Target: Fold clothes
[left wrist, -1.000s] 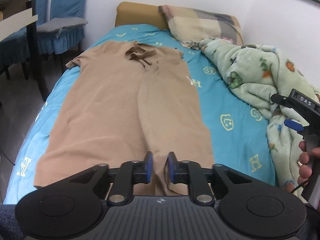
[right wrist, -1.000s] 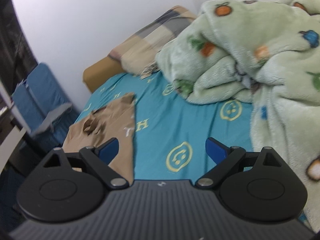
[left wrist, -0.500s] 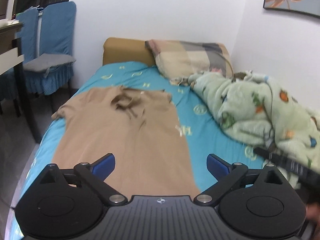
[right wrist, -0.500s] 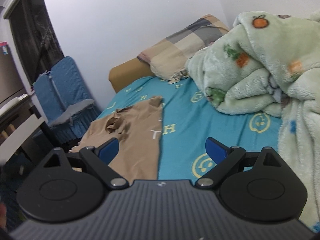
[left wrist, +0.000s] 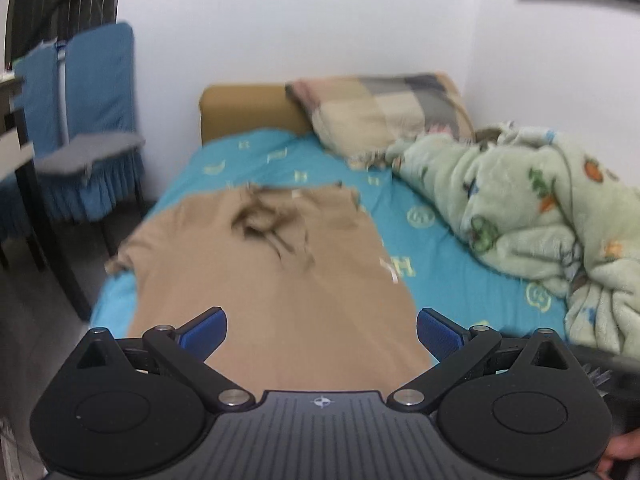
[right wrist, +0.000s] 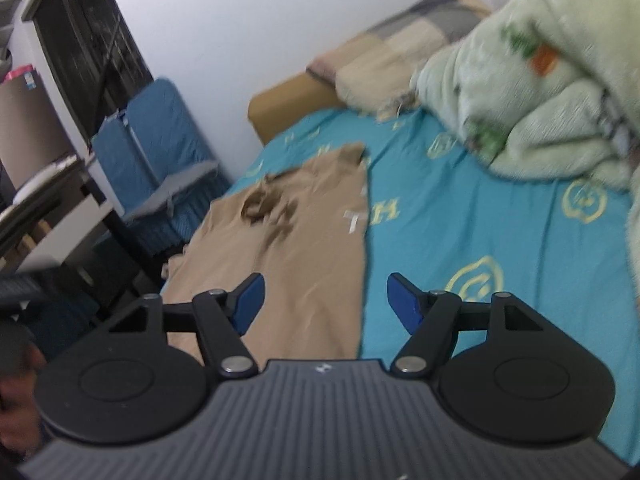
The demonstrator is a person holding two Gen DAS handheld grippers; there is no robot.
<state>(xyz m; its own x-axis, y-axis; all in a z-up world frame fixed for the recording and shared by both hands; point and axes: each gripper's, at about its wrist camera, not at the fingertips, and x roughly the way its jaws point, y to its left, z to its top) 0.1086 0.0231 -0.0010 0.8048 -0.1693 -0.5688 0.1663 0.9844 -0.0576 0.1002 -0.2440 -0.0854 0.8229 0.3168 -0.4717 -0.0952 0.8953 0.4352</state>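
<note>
White walls close in a small bedroom whose bed wears a turquoise sheet with pale yellow emblems. From the left wrist camera, a tan polo shirt lies flat along the bed's left half, collar toward the mustard headboard, with one long side folded in so its right edge runs straight. A checked pillow leans against the headboard's right part, and a crumpled green fleece blanket with cartoon prints is heaped on the bed's right side, apart from the shirt. A blue-covered chair stands left of the bed. The left gripper hangs above the shirt's lower part, its blue-padded jaws spread wide and holding nothing.

From the right wrist camera, the bed runs away diagonally, with the shirt on its left side and the blanket piled at its right. The pillow sits by the headboard, and the chair stands left of the bed. The right gripper hovers over the shirt's straight right edge, jaws parted and empty. The picture is blurred.
</note>
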